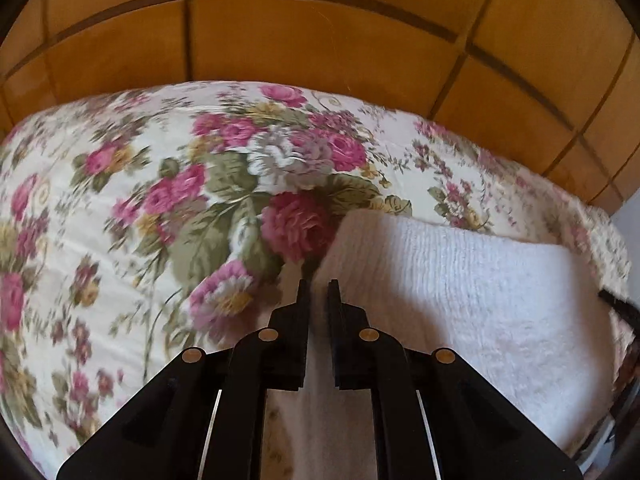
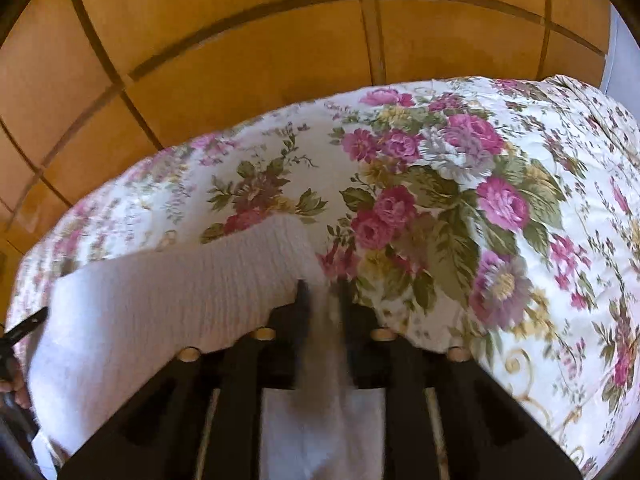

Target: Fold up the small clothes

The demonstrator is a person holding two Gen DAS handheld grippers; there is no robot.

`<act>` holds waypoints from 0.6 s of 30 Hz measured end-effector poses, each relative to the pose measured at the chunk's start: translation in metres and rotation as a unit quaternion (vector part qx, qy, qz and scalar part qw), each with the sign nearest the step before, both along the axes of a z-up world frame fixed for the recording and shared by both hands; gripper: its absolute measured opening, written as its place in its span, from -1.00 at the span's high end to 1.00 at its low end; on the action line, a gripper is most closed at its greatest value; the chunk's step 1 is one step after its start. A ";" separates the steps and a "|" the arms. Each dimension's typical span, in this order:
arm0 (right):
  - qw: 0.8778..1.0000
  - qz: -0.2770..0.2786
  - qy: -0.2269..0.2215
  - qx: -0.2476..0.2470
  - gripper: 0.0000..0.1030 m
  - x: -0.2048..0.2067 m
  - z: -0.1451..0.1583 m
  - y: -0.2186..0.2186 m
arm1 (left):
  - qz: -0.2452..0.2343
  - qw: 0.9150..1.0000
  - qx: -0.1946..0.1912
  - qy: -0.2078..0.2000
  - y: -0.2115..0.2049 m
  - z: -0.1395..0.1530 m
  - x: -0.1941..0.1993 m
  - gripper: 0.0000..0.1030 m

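Observation:
A white ribbed knit garment lies folded over on a flowered bedspread. My left gripper is at the garment's left edge, its jaws nearly together and pinching white cloth. In the right wrist view the same garment spreads to the left. My right gripper stands at the garment's right corner. Its blurred fingers are apart, and a strip of the cloth hangs loosely between them without being pressed.
The bedspread covers a bed that falls away at its far edge to an orange tiled surface. A dark part of the other gripper shows at the right edge and at the left edge.

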State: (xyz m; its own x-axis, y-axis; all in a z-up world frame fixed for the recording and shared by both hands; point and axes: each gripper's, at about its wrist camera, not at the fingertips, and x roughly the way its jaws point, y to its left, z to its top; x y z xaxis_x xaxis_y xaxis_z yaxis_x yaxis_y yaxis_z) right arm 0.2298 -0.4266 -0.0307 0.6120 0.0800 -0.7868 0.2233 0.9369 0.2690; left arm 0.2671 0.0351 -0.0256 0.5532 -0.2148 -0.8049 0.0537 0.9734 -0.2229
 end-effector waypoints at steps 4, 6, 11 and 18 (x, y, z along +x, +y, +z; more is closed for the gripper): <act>0.999 0.006 -0.019 0.050 0.20 -0.064 0.011 -0.016 | 0.008 0.999 -0.024 -0.043 0.012 0.021 -0.043 0.52; 0.996 0.015 -0.018 0.086 0.16 -0.090 0.010 -0.019 | -0.003 0.998 -0.028 -0.054 0.008 0.028 -0.060 0.52; 0.991 0.039 0.000 0.131 0.09 -0.145 -0.008 0.002 | -0.063 0.995 -0.026 -0.080 -0.026 0.031 -0.107 0.52; 0.997 0.039 0.001 0.064 0.90 -0.162 0.002 0.028 | -0.087 0.994 0.070 -0.012 -0.060 -0.013 -0.112 0.52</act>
